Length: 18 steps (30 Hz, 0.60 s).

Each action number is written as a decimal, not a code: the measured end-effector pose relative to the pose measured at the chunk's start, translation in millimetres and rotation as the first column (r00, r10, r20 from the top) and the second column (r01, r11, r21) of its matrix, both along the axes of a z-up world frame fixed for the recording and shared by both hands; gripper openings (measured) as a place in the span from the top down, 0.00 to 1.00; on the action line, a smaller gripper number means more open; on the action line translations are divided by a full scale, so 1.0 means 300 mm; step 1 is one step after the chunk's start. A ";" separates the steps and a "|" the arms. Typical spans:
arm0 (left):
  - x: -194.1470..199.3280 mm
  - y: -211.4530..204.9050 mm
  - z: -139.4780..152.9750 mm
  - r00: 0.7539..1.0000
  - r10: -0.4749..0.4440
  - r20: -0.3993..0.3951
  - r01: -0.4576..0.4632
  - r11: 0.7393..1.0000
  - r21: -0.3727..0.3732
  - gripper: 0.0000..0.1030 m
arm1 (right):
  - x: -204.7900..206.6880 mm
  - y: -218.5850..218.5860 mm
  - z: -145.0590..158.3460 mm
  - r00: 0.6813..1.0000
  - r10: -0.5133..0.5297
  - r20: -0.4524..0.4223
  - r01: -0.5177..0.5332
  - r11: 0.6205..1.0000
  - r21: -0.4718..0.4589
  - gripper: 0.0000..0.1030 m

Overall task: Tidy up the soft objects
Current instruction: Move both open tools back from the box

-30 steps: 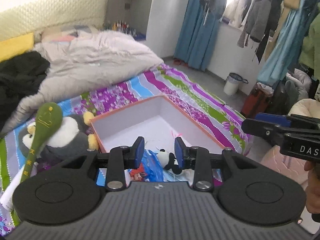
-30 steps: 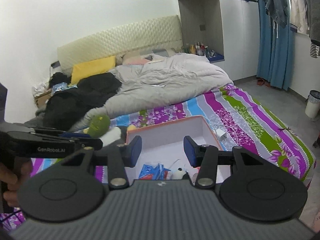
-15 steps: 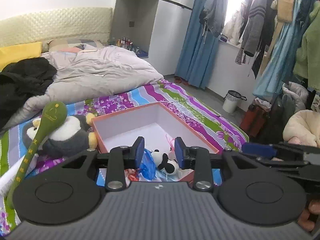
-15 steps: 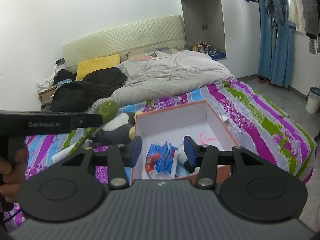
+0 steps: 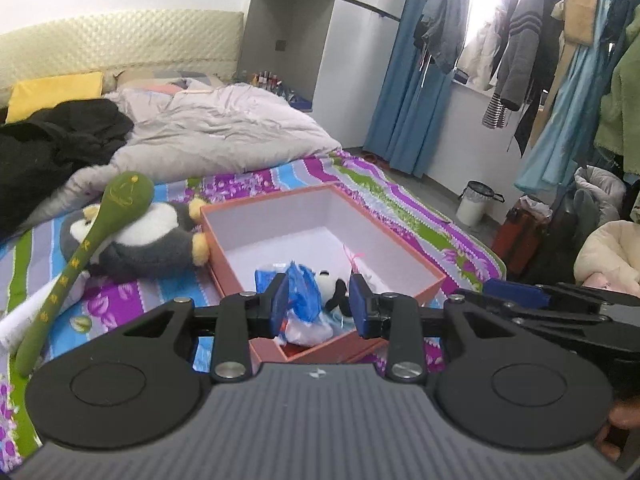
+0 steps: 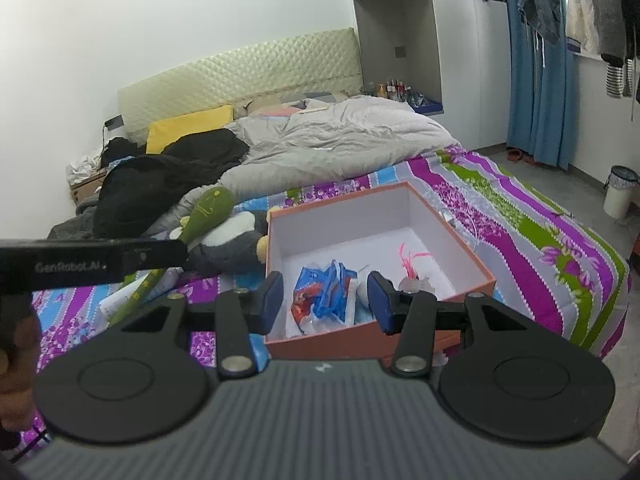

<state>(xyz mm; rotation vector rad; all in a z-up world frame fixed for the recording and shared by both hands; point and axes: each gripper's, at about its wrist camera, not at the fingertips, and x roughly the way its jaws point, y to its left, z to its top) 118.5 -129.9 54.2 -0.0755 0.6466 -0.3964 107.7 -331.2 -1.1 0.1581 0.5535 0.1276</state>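
Left wrist view shows my left gripper (image 5: pixel 318 303) and right gripper (image 6: pixel 325 299) both released and empty above the box (image 5: pixel 404 254), because the penguin (image 5: pixel 152 240) waits beside it on the bed (image 5: pixel 400 200).

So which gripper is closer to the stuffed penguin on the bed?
Left. The left gripper hangs just right of the penguin, at the box's near corner; the right gripper is farther right.

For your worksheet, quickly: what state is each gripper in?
Left gripper: open, holding nothing.
Right gripper: open, holding nothing.
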 end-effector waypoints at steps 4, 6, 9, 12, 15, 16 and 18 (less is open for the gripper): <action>-0.013 0.017 -0.036 1.000 0.019 -0.019 -0.019 1.000 0.000 0.63 | 0.002 0.001 -0.030 1.000 -0.015 -0.020 0.015 1.000 0.021 0.52; -0.019 0.023 -0.054 0.999 0.035 -0.010 -0.035 0.999 0.018 0.63 | -0.002 0.002 -0.041 1.000 -0.020 -0.020 0.020 1.000 0.021 0.52; -0.023 0.034 -0.083 0.999 0.044 -0.024 -0.044 0.999 0.028 0.63 | -0.006 0.007 -0.061 0.999 -0.019 -0.032 0.019 1.000 0.009 0.52; -0.025 0.046 -0.115 0.998 0.055 -0.038 -0.054 0.998 0.030 0.63 | -0.010 0.019 -0.087 0.999 -0.010 -0.039 0.009 1.000 -0.022 0.52; -0.027 0.061 -0.142 0.996 0.064 -0.059 -0.063 0.998 0.019 0.63 | -0.015 0.023 -0.104 0.999 -0.018 -0.048 0.017 1.000 -0.026 0.52; -0.026 0.064 -0.150 0.996 0.067 -0.062 -0.066 0.998 0.021 0.63 | -0.017 0.023 -0.108 0.999 -0.022 -0.050 0.020 0.999 -0.027 0.52; -0.028 0.066 -0.158 0.996 0.068 -0.065 -0.067 0.997 0.026 0.63 | -0.022 0.024 -0.113 0.998 -0.025 -0.052 0.023 0.999 -0.031 0.52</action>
